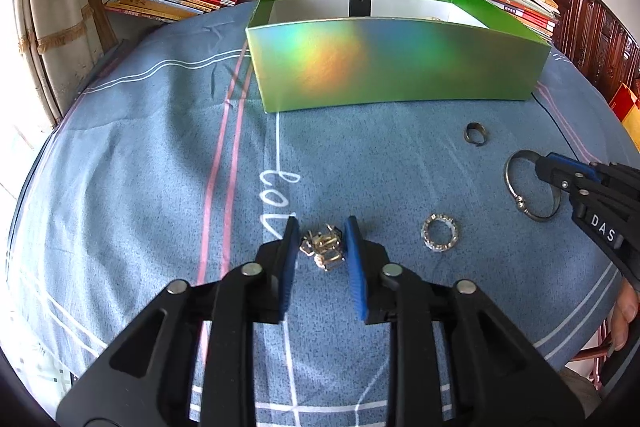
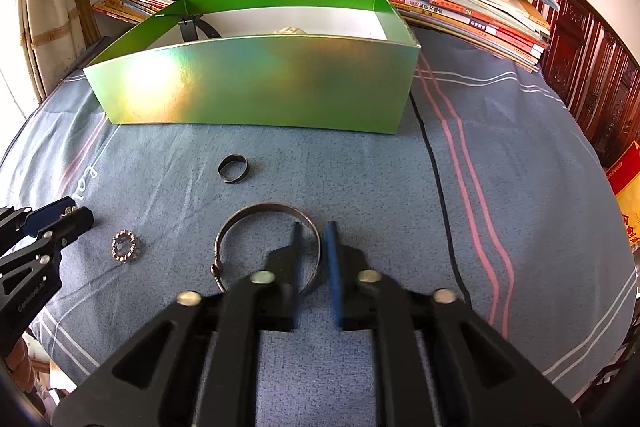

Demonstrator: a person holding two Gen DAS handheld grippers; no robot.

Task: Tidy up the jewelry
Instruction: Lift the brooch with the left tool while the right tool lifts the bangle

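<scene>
Your left gripper [image 1: 322,241] stands open around the gold-and-crystal jewelry cluster [image 1: 323,251] on the blue cloth [image 1: 140,155]. Your right gripper [image 2: 313,239] straddles the large silver bangle's [image 2: 264,209] rim, jaws apart. Beyond lie the sparkly ring [image 1: 440,233], dark ring [image 2: 233,167], then the iridescent green box [image 1: 392,63].

Bright daylight enters from the left, past the curtain [image 1: 38,39], where the edge is blown out. The green box [image 1: 396,63] throws rainbow glare off its near wall. Shadows on the blue cloth [image 2: 520,187] are soft. Both fisheye views bend at dark corners; focus is fairly sharp.
</scene>
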